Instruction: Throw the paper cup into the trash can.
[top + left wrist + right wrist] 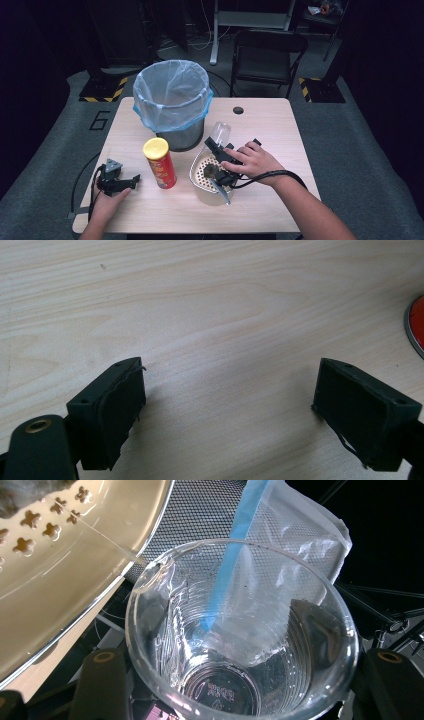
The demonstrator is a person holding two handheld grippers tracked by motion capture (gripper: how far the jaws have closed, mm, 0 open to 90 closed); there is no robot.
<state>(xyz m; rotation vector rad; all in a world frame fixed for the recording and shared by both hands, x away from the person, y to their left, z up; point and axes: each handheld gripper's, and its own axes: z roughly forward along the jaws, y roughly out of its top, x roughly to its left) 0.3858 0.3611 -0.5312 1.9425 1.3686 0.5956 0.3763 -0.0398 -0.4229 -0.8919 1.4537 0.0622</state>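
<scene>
A clear plastic cup (pixel 220 132) is tipped over at the far rim of a cream perforated colander (pixel 198 176), with its base toward the bin. My right gripper (pixel 218 147) is shut on it. In the right gripper view the cup (pixel 240 630) opens toward the camera and looks empty, with a black jaw on each side of it, my right gripper (pixel 240 685) clamping its wall. The colander's rim (pixel 75 580) lies at the upper left. My left gripper (pixel 131 179) rests on the table at the left, and its jaws (pixel 230 405) stand open over bare wood.
A mesh bin with a blue-edged clear liner (pixel 171 100) stands at the table's back middle. A red crisp can with a yellow lid (pixel 160 163) stands upright between the two hands, its base edge (pixel 416 332) just right of the left jaws. A folding chair (pixel 267 57) stands behind the table.
</scene>
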